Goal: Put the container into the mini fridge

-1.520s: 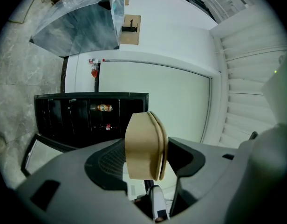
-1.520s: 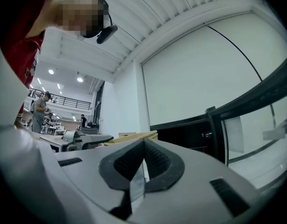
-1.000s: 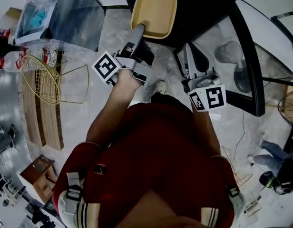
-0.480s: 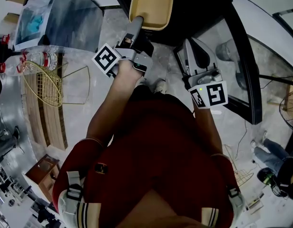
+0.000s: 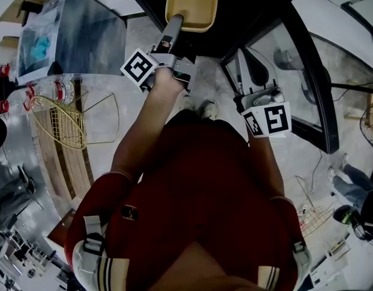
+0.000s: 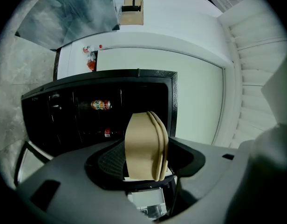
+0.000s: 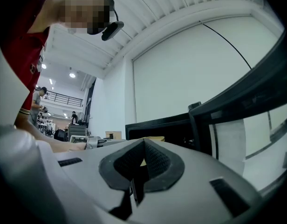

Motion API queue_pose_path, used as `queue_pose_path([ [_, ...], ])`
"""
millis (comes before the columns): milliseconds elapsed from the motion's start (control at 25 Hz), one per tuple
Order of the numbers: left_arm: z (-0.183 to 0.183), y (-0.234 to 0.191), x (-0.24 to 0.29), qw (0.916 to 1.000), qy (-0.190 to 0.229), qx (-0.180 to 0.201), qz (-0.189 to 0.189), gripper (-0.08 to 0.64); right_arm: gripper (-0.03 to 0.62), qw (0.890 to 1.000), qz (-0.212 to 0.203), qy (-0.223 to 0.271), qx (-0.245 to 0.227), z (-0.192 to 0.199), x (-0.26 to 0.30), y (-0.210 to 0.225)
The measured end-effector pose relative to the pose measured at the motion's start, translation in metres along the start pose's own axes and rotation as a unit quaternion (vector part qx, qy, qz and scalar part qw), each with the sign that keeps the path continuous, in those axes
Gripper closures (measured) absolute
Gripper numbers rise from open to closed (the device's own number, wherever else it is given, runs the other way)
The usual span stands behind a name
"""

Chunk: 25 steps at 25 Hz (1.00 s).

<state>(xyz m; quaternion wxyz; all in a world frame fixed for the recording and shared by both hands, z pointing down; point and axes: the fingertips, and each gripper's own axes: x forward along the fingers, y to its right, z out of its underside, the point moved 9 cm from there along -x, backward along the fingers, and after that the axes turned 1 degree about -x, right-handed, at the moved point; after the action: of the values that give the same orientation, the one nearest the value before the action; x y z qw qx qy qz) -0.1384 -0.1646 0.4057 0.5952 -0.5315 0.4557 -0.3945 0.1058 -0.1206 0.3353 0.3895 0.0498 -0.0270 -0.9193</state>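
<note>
The left claw [image 6: 146, 161] grips the tan container [image 6: 144, 143] by its edge, upright, just before the open mini fridge [image 6: 87, 120], whose dark shelves lie straight ahead. The right claw [image 7: 142, 155], closed and empty, hangs beside the door [image 5: 313, 71].

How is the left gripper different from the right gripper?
The left gripper clamps a tan container; the right gripper holds nothing. The left gripper's jaws stand wide around it; the right gripper's jaws are pressed together. The left gripper reaches further toward the mini fridge than the right gripper. Both carry a black-and-white marker cube.
</note>
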Motion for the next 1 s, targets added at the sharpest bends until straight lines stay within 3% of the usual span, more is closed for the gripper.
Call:
queue_pose_path([
  [240,-0.002,-0.002,0.012,1.0000,-0.001,-0.001,0.001,0.291,0.594,1.000,0.012,-0.001,-0.009,-0.003,-0.002,-0.012],
  [480,-0.018,-0.021,0.043,0.9997,-0.002,0.000,-0.024,0.291,0.594,1.000,0.020,-0.008,-0.010,0.001,0.021,0.001],
  [1000,-0.026,-0.037,0.080,0.9992,0.001,-0.005,-0.039,0.291,0.594,0.999,0.040,-0.016,-0.006,0.006,0.030,0.015],
])
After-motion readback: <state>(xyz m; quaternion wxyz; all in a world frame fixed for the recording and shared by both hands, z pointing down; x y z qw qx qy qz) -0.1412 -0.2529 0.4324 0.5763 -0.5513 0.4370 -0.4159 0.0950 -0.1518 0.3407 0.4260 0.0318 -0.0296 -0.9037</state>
